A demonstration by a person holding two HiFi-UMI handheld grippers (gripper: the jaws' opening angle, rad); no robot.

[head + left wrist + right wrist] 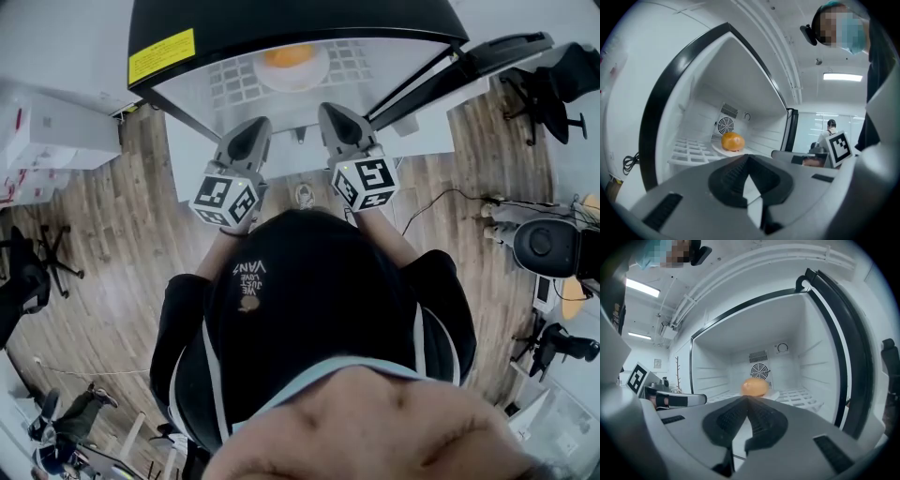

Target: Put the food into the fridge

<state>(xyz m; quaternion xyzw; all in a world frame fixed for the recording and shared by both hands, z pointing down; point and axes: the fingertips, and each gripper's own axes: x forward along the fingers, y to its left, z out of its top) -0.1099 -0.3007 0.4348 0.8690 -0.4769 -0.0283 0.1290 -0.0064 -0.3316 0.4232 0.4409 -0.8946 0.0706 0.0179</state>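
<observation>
An orange bun-like food (289, 55) (732, 141) (754, 387) rests on a white plate (292, 73) (723, 150) on the wire shelf inside the open small fridge (216, 89) (811, 362). My left gripper (253, 131) (748, 157) and right gripper (335, 120) (746, 398) are side by side just outside the fridge opening, both pointing at the food. Both are shut with nothing between the jaws. Neither touches the plate or the food.
The fridge door (487, 66) (790, 133) stands open to the right. A black fridge top with a yellow label (161, 54) is above. Office chairs (553, 248), a cable and a white cabinet (56, 131) stand on the wood floor around me. A person stands far off (829, 129).
</observation>
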